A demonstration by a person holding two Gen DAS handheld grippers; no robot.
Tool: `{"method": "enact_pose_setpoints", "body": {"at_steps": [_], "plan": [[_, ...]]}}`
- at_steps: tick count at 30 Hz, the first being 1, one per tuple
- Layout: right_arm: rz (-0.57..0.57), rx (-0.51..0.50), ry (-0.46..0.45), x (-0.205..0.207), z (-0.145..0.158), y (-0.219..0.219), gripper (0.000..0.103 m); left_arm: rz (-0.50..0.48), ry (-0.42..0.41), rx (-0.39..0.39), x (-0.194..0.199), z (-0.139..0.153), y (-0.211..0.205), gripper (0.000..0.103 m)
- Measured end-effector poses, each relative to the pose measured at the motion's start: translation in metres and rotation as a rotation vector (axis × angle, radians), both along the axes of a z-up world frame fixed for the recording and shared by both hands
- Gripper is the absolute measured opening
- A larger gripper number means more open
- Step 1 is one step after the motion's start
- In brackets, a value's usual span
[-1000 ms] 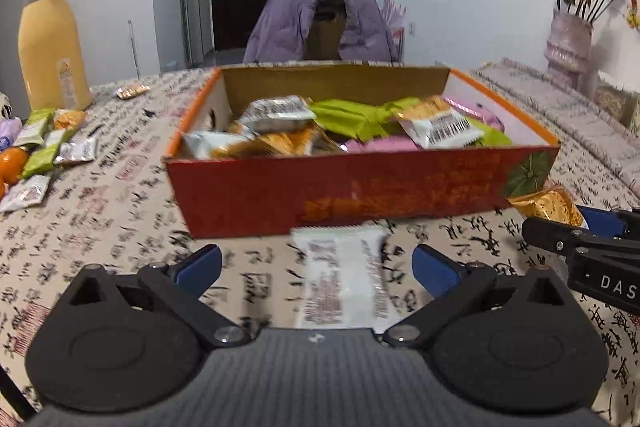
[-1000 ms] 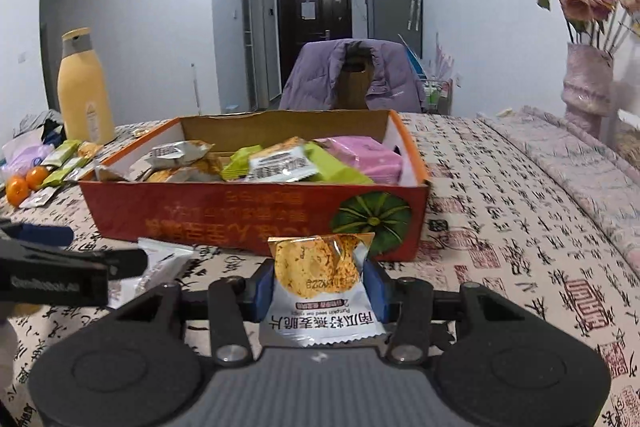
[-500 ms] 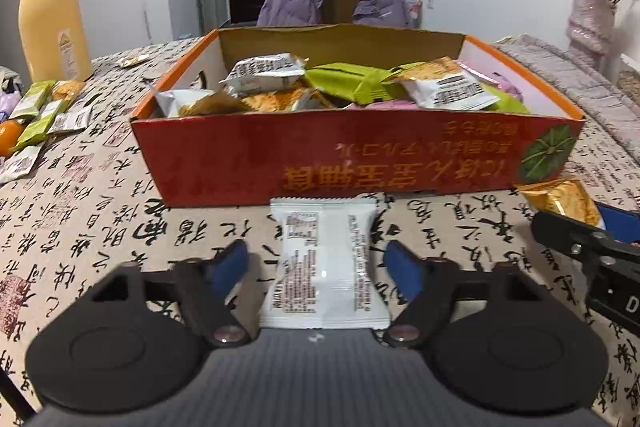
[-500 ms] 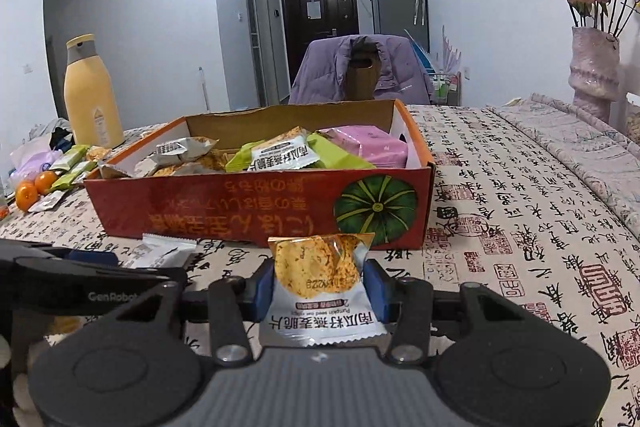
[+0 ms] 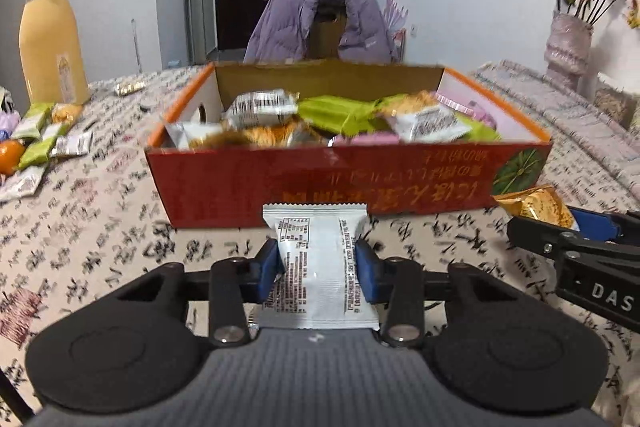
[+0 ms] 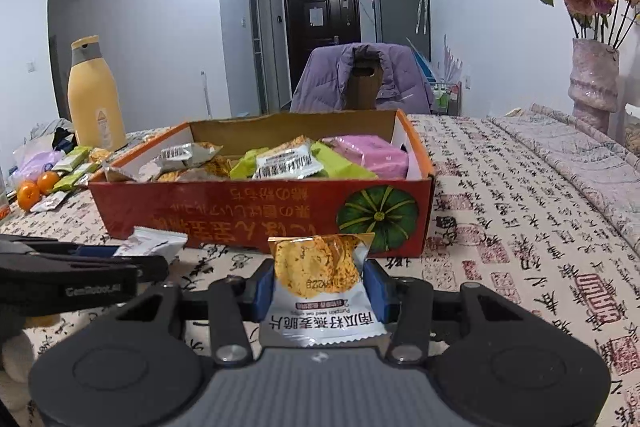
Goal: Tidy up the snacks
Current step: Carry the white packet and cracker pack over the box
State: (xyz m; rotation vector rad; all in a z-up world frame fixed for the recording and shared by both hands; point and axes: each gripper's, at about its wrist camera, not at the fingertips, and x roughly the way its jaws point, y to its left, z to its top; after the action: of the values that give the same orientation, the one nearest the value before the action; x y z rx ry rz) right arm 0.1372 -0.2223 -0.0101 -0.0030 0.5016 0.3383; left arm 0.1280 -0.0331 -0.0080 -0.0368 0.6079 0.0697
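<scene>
Patterned table (image 5: 100, 227): box (image 5: 320, 183) just beyond both packets; left hand-held gripper (image 5: 318, 269) just closed on white packet (image 5: 320, 259), right hand-held gripper (image 6: 320, 285) clamping orange packet (image 6: 320, 267).

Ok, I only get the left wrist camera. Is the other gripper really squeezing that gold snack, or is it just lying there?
Observer: Really squeezing. In the right wrist view the right gripper has its jaws shut on both sides of the gold packet.
Operator: What's on the front of it?
Observer: A picture of an orange-brown cracker, with a white strip of writing below it.
Operator: I can see one orange way over at the side. Just one?
Observer: No, there are two oranges, side by side, left of the red box.
</scene>
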Motion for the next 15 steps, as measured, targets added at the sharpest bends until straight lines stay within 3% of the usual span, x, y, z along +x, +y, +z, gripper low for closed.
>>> {"method": "enact_pose_setpoints", "body": {"at_steps": [8, 15], "plan": [[0.007, 0.000, -0.078, 0.001, 0.031, 0.006, 0.046, -0.025, -0.133, 0.006, -0.009, 0.037, 0.001, 0.041], [0.003, -0.006, -0.139, 0.022, 0.060, 0.020, 0.046, -0.003, -0.220, 0.012, 0.005, 0.070, 0.009, 0.041]]}}
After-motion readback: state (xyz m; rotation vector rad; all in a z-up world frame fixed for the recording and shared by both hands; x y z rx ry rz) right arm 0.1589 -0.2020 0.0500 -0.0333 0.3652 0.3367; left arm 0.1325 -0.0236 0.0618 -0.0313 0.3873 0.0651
